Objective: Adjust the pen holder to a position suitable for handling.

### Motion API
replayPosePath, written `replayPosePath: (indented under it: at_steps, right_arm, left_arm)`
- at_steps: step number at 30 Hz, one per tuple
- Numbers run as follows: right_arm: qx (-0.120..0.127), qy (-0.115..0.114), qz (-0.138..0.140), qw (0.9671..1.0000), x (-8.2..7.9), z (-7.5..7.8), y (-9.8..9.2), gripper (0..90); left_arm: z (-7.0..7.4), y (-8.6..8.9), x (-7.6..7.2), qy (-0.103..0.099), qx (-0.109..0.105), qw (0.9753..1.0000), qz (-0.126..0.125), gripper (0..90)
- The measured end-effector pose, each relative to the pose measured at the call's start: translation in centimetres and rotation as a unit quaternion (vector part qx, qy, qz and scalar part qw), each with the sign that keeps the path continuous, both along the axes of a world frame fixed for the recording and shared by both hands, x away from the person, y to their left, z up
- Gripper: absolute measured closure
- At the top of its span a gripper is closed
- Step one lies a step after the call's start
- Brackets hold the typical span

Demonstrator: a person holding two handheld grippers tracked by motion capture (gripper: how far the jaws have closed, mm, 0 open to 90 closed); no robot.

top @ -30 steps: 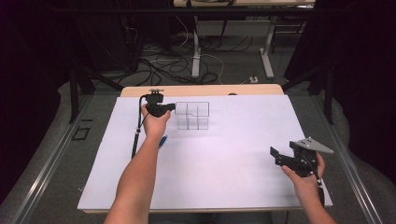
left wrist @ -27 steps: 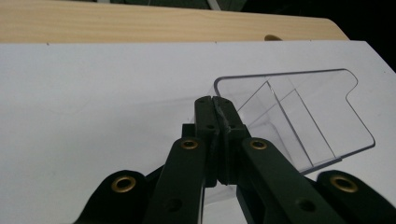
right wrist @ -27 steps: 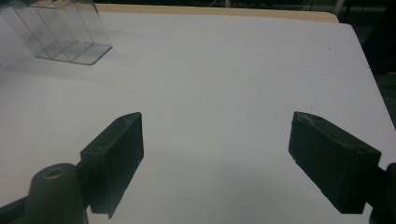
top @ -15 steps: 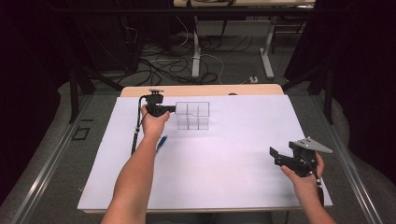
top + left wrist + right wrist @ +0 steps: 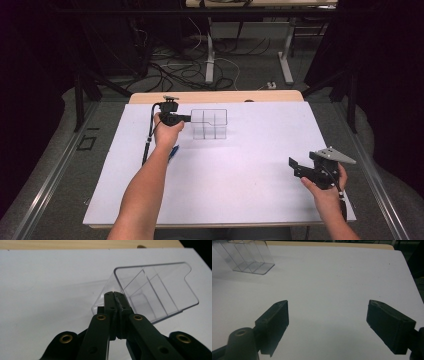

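A white table top (image 5: 250, 170) is seen from above, w/ a strip of bare wood (image 5: 215, 96) showing along its far edge. A clear plastic organiser (image 5: 210, 123), divided into compartments, stands near the far edge, slightly left of centre.

The left gripper (image 5: 187, 118) is held at the organiser's left side. In the left gripper view its jaws are pressed together on the organiser's near wall (image 5: 110, 293), so the thin clear wall is clamped between them; the organiser (image 5: 160, 292) is seen tilted in that view, its dividers running away from the jaws. The left hand (image 5: 166, 131) is wrapped round the gripper body, and a black cable (image 5: 147, 140) is seen trailing down from it toward the table's left edge. A small blue object (image 5: 174, 151) lies on the table just beside the left forearm; what it is can't be told.

The right gripper (image 5: 295, 166) is held near the table's front right corner, well apart from the organiser, w/ a grey three-cornered plate (image 5: 334, 155) on top. In the right gripper view its jaws are spread wide, nothing between them but bare white surface, approx. level over the table. The organiser (image 5: 247, 257) is seen at the top left of that view, far from the jaws. The right hand (image 5: 325, 187) is closed round the gripper's handle.
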State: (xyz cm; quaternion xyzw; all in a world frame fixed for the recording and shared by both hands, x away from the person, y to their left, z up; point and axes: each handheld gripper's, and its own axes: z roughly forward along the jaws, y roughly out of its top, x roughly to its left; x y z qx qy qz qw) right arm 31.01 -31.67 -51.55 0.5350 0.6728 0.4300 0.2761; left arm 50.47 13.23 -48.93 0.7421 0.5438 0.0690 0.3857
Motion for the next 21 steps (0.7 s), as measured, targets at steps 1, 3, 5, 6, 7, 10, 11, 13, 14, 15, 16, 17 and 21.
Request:
replayPosePath:
  at_steps: [1,3,5,6,7,10,11,13,14,15,16,17,21]
  right_arm:
    - [0.0,0.001,0.001,1.0,0.0,0.0,0.0,17.6]
    - [0.001,-0.001,-0.001,1.0,0.0,0.0,0.0,17.7]
    - [0.001,-0.001,-0.001,1.0,0.0,0.0,0.0,17.6]
    - [0.0,-0.001,0.0,1.0,0.0,0.0,-0.1,17.6]
    - [0.002,-0.001,-0.001,1.0,0.0,0.0,-0.1,17.6]
    - [0.003,-0.001,-0.001,1.0,0.0,0.0,-0.1,17.6]
    - [0.005,-0.002,0.0,1.0,0.0,0.0,-0.1,17.6]
    - [0.007,-0.002,-0.001,1.0,0.0,0.0,-0.1,17.6]
    - [0.007,-0.001,-0.001,1.0,0.0,0.0,-0.1,17.6]
    - [0.006,-0.001,-0.002,1.0,0.0,0.0,-0.1,17.6]
    - [0.007,-0.001,-0.002,1.0,0.0,0.0,-0.1,17.6]
    - [0.008,-0.001,-0.003,1.0,0.0,0.0,-0.1,17.6]
    - [0.009,0.0,-0.004,1.0,0.0,0.0,-0.1,17.6]
  left_arm:
    - [-0.1,-0.2,-0.1,0.003,0.001,1.0,-0.002,90.0]
    - [-0.1,-0.3,-0.1,0.007,0.003,0.9999,-0.011,90.0]
    - [-0.2,-0.8,-0.2,0.003,0.003,1.0,-0.008,90.0]
    - [-0.1,-1.0,-0.3,0.003,0.005,0.9999,-0.011,90.0]
    - [-0.1,-1.0,-0.3,0.003,0.005,0.9999,-0.011,90.0]
    - [-0.1,-1.1,-0.4,0.003,0.009,0.9999,-0.01,90.0]
    - [-0.1,-1.1,-0.4,0.003,0.009,0.9999,-0.01,90.0]
    - [-0.1,-1.1,-0.5,0.007,0.006,0.9999,-0.011,90.0]
    - [0.0,-1.1,-0.6,0.011,0.009,0.9998,-0.017,90.0]
    - [0.0,-1.1,-0.6,0.01,0.01,0.9997,-0.02,90.0]
    - [-0.1,-1.3,-0.7,0.007,0.003,0.9999,-0.013,90.0]
    - [0.0,-1.3,-0.7,0.008,0.006,0.9998,-0.016,90.0]
    - [0.0,-1.6,-0.8,0.012,0.002,0.9996,-0.024,90.0]
